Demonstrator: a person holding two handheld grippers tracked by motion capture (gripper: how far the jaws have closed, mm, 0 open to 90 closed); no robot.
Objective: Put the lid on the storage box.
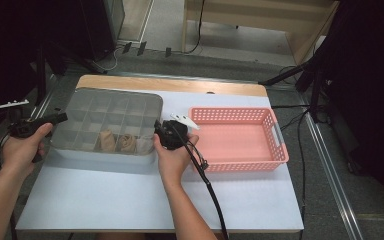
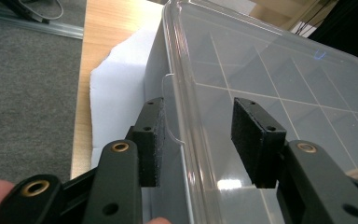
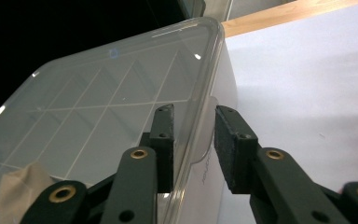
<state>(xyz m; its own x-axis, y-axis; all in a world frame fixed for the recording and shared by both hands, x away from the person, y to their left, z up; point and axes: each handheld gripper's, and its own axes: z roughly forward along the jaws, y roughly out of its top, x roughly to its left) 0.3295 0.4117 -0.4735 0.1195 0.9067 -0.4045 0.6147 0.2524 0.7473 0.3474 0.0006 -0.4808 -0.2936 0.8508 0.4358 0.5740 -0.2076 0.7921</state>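
The lid rim of the clear compartment box (image 1: pixel 107 120) is straddled at either end by the left tool (image 2: pixel 205 140) and the right tool (image 3: pixel 193 142), both partly open, pads not seen pressing. A pink basket (image 1: pixel 240 137) stands just beyond the right tool on the bench (image 1: pixel 130 200).

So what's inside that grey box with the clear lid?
The compartment box holds three rolled cloth bundles, possibly socks, in its front row; the remaining compartments look empty, though lid glare hides detail.
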